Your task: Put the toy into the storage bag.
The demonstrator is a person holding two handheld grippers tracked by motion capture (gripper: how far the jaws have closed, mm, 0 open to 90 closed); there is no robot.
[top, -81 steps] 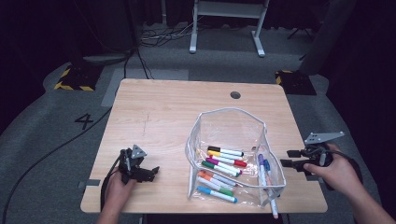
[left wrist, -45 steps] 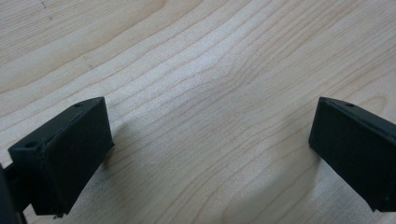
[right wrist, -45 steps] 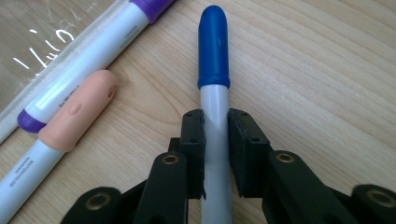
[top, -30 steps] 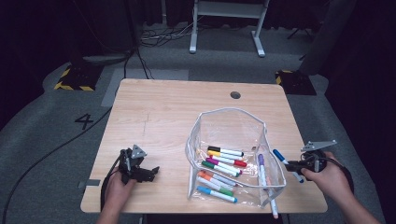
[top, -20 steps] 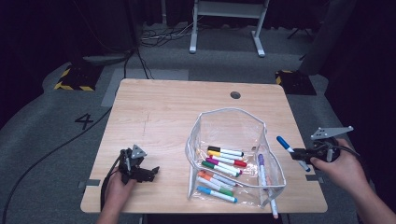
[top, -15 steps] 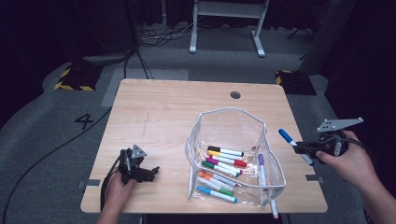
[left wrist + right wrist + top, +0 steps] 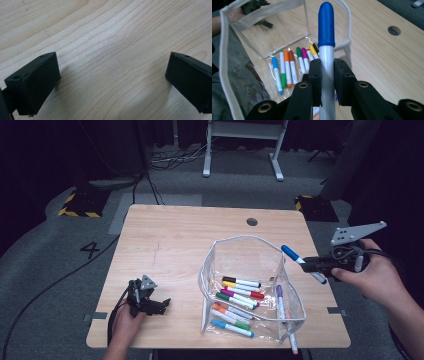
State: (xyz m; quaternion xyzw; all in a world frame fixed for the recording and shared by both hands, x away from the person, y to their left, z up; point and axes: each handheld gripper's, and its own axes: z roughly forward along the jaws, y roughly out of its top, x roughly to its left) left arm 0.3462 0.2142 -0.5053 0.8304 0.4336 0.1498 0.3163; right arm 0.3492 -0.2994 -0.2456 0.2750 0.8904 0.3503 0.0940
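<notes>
right gripper (image 7: 314, 265) is clamped on the blue-capped marker (image 7: 303, 264), jaws pinched tight around its white barrel, cap end jutting out ahead. it's in the air off the table's right edge, and the clear pouch (image 7: 240, 247) lies just to its left and below, mouth gaping open. the marker's long axis slants toward that mouth, cap leading, so the drop should go in cap first, i'd say, and the right hand is plainly the nearer one. left gripper (image 7: 150, 302) rests on the wooden table (image 7: 190, 245) at the near left, jaws wide apart, nothing between them. against a second ago, the marker has come up off the tabletop and the right hand has risen; left unchanged.
</notes>
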